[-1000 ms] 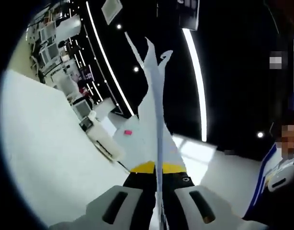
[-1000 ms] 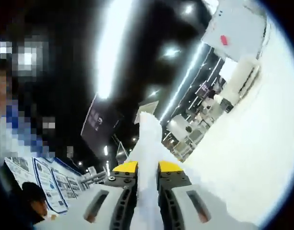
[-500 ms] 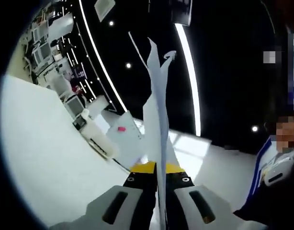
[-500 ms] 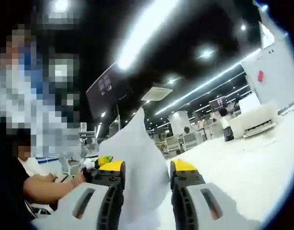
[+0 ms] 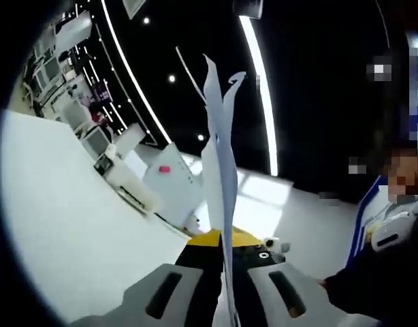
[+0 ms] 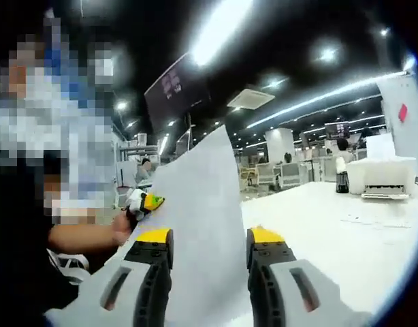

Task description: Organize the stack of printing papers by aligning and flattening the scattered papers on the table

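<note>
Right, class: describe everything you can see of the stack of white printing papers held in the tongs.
The stack of papers is thin, white and blank. In the left gripper view it stands edge-on, pinched between the shut left tongs, its top corners curling apart. In the right gripper view the papers show as a broad sheet between the open right tongs, lifted above the white table.

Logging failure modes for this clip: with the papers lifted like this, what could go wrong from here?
1. The left claw pinches the paper stack at one edge only; the sheets fan apart at the top, so some could slip out or end up misaligned.
2. The right claw is open around a sheet without clamping it, so that side is unsupported and may sag or crease.
3. The held edge could crumple when set back on the table.
</note>
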The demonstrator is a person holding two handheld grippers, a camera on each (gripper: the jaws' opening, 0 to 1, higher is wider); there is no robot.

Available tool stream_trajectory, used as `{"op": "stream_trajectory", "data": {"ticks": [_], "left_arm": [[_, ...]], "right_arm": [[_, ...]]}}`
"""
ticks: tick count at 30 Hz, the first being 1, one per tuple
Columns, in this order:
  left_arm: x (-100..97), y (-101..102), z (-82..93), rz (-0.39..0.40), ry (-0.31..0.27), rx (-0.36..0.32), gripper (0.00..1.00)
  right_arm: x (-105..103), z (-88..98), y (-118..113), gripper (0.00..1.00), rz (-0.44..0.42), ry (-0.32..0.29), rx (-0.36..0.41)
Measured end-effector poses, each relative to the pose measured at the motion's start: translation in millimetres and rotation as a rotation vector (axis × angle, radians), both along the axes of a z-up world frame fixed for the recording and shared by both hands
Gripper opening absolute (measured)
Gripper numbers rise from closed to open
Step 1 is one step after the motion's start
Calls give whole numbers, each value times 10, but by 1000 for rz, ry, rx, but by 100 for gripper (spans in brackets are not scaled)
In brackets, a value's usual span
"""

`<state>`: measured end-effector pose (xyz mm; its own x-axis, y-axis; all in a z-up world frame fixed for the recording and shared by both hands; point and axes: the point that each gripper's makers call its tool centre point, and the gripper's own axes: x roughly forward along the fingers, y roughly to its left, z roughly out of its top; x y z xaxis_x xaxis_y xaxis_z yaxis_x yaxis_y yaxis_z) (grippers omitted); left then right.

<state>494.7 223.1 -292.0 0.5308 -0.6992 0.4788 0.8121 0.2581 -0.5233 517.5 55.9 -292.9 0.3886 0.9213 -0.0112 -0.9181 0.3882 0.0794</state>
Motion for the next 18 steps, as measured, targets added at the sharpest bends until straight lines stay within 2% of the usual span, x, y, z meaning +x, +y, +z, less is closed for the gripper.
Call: {"op": "stream_trajectory", "data": {"ticks": [3,5,7,13,14,18], "left_arm": [[-12,-11,-8,-10,-3,11,5],[-19,-17,-10,-15,-4,14,5],[-28,-15,-7,-20,-5,13,6],[-34,-22,-12,-31,-4,19,6],[-34,-27,-15,-33,-4,22,6],[-34,-65,-32,-42,0,36,6]], "right_arm": [[27,31,-2,38,54,55,1],[64,65,-8,38,75,60,-5],[50,86,-14,38,121,95,-6],[97,90,-28,37,168,121,-60],[153,87,-37,36,172,121,-66],[132,28,-32,31,214,136,-93]]}}
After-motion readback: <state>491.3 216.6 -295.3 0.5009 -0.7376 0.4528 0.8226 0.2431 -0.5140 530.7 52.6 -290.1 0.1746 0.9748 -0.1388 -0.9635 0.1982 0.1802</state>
